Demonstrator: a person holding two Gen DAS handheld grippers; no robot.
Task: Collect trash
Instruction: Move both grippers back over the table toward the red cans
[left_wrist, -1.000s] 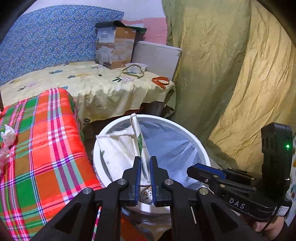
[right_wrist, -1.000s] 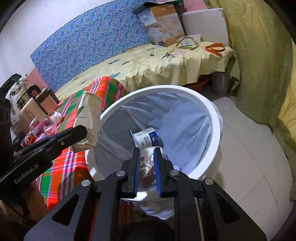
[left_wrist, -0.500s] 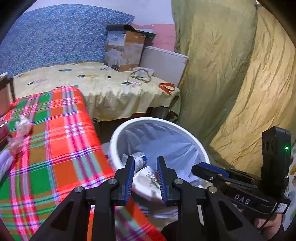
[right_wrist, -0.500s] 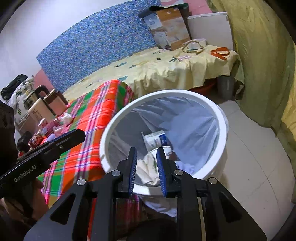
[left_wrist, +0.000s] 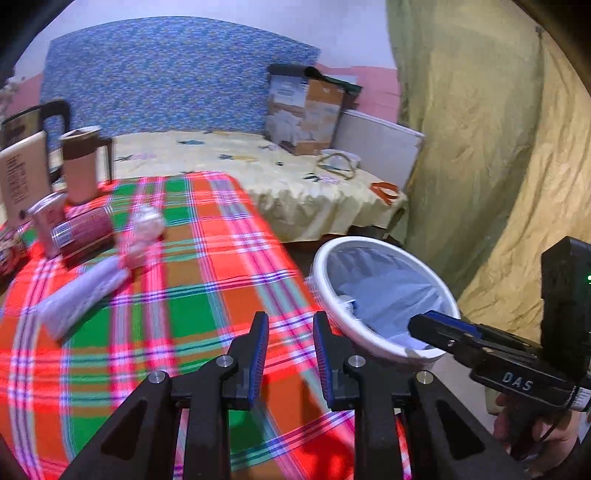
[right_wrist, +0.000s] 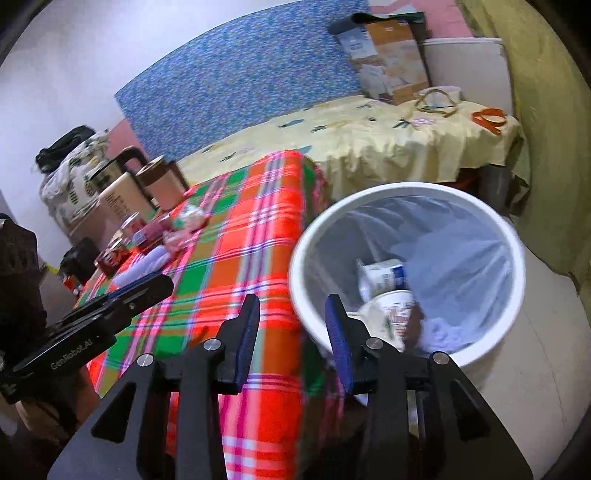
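Note:
A white bin with a pale liner stands on the floor right of the plaid table; it also shows in the left wrist view. Inside lie a white-and-blue cup, a printed paper cup and a cream bag. My left gripper is open and empty over the table's near right part. My right gripper is open and empty between table edge and bin. Trash lies at the table's left: a white tube, a crumpled clear wrapper and a pink packet.
A brown mug, a tan box and a kettle stand at the table's far left. Behind is a yellow-covered bed with a cardboard box. A yellow curtain hangs at the right.
The left gripper let the cream bag drop into the bin, opened, and swung left over the plaid table. The right gripper opened and drew back left from the bin.

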